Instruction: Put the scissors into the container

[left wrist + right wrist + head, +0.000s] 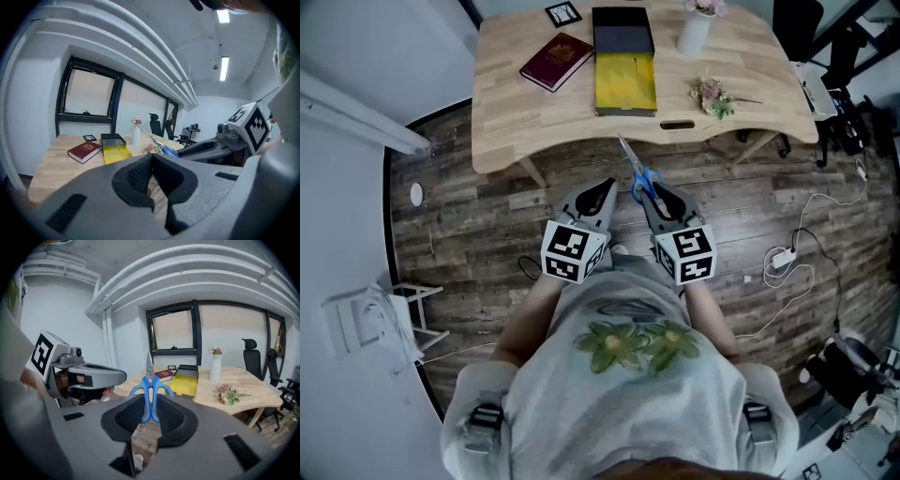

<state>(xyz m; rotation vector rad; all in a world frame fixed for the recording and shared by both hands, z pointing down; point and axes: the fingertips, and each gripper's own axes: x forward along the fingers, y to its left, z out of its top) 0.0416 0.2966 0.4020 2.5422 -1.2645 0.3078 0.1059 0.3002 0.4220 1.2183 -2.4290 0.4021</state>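
Observation:
Blue-handled scissors are clamped by their handles in my right gripper, blades pointing away toward the table; the right gripper view shows the scissors upright between that gripper's pads. The container is a black box with a yellow inside and lies open on the wooden table, well ahead of both grippers. My left gripper is held beside the right one over the floor, shut with nothing in it. From the left gripper view, the scissors and container show beyond.
On the table lie a red book, a white vase, a flower sprig and a small marker card. Cables and a power strip lie on the floor at right. A white rack stands at left.

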